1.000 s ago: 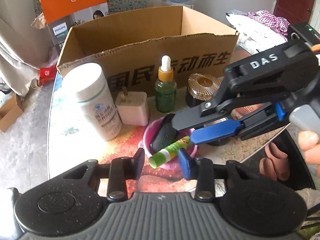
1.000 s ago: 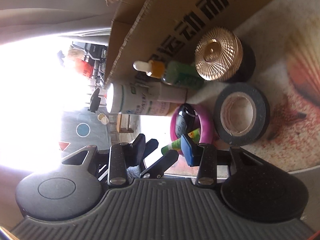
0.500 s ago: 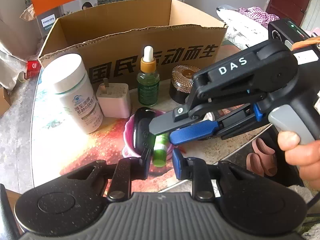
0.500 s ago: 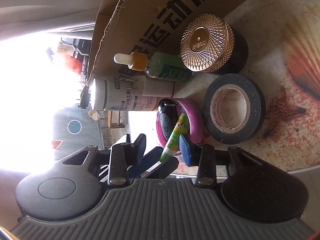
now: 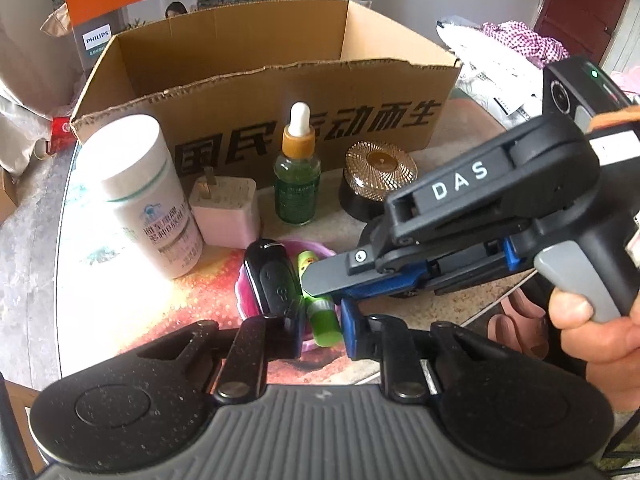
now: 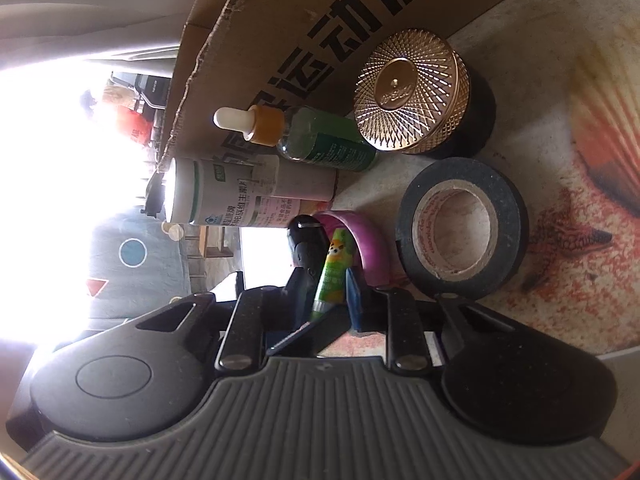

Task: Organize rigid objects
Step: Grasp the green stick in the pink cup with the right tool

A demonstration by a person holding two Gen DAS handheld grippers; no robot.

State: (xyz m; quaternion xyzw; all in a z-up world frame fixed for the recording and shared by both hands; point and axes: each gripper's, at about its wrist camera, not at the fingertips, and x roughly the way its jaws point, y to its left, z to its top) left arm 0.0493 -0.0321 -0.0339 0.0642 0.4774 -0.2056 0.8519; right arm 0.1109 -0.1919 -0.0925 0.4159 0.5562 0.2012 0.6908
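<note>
A small pink bowl on the table holds a black key fob and a green lip balm tube. My left gripper is open, its fingers on either side of the tube's near end. My right gripper, turned on its side, is open with its fingers on either side of the same tube; in the left wrist view its fingers lie across the tube. The open cardboard box stands behind.
In front of the box stand a white pill bottle, a pink charger plug, a green dropper bottle and a gold-lidded black jar. A black tape roll lies next to the bowl. The table edge runs at right.
Both grippers have moved in closer to the bowl. The green tube has turned from lying slanted to pointing toward my left gripper, and now sits between both pairs of fingers.
</note>
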